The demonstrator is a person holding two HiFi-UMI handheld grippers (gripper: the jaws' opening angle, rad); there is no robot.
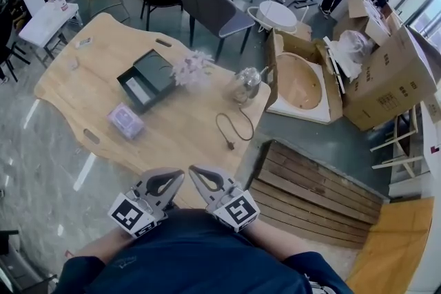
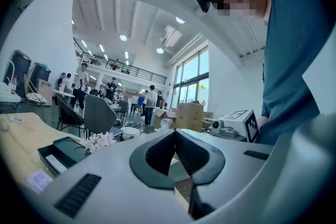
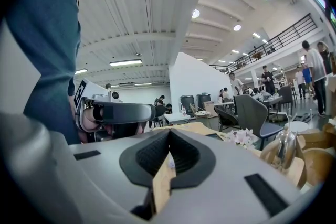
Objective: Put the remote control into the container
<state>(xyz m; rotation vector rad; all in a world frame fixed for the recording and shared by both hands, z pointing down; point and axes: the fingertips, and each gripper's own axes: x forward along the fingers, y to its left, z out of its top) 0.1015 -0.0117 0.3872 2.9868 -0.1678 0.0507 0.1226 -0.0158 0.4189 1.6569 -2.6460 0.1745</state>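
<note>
A black open container (image 1: 162, 69) lies on the wooden table (image 1: 186, 134), far from both grippers. A pale oblong thing (image 1: 140, 90), perhaps the remote control, rests in its left half. In the left gripper view the container (image 2: 63, 147) shows low at the left. My left gripper (image 1: 180, 175) and right gripper (image 1: 192, 169) are held close to the body above the table's near edge, tips almost touching each other. Both are shut with nothing between the jaws, as the left gripper (image 2: 176, 131) and right gripper (image 3: 169, 132) show in their own views.
On the table lie a purple packet (image 1: 125, 120), a bunch of pale flowers (image 1: 191, 68), a glass kettle (image 1: 246, 83) and a black cable (image 1: 233, 127). A wooden pallet (image 1: 317, 189) and cardboard boxes (image 1: 386, 72) stand to the right. Chairs and people are farther back.
</note>
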